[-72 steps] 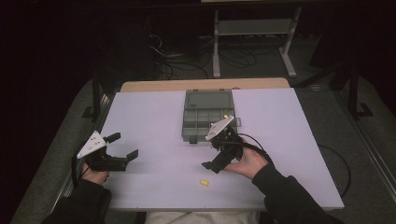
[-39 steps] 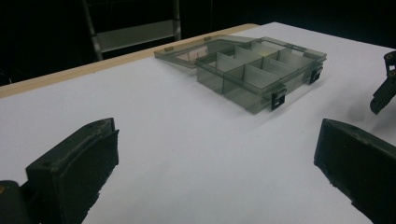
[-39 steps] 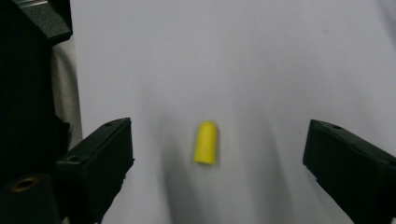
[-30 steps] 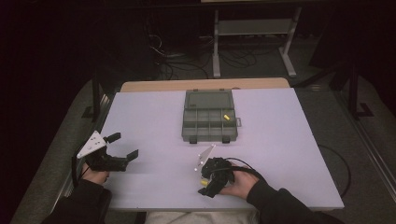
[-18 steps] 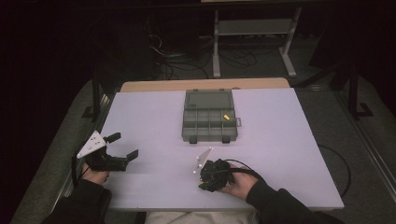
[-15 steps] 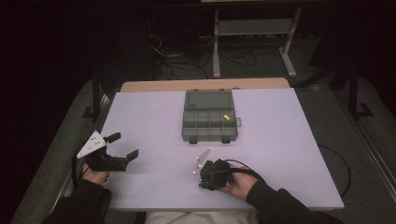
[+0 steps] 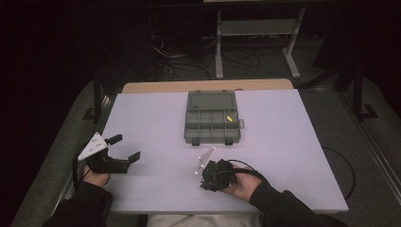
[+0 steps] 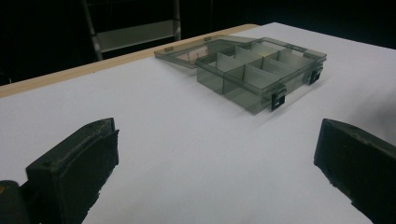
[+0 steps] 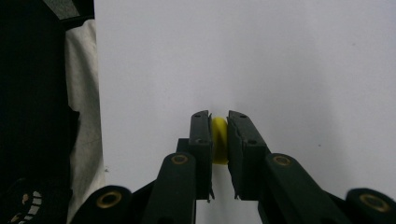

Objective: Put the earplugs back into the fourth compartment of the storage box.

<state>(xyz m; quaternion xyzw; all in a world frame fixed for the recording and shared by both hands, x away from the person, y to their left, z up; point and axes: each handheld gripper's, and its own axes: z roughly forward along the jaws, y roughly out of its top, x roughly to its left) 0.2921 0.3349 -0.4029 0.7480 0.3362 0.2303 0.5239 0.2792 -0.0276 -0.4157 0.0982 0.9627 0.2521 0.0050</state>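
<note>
High view: an open box (image 7: 211, 118) sits mid-table (image 7: 293, 156), a yellow piece (image 7: 229, 118) in one compartment; the right gripper (image 7: 210, 177) points down near the front edge. Left gripper view: the left gripper (image 8: 219, 172) gapes wide, empty. Right gripper view: jaws clamp a yellow part (image 9: 219, 139).

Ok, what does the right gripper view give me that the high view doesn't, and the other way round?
The right gripper view alone shows the right gripper shut on a small yellow piece, just above the white table. The high view alone shows the open compartment box with another yellow piece inside, and the left gripper held open. Both share the white table and the right gripper, though from above its grip is hidden.
</note>
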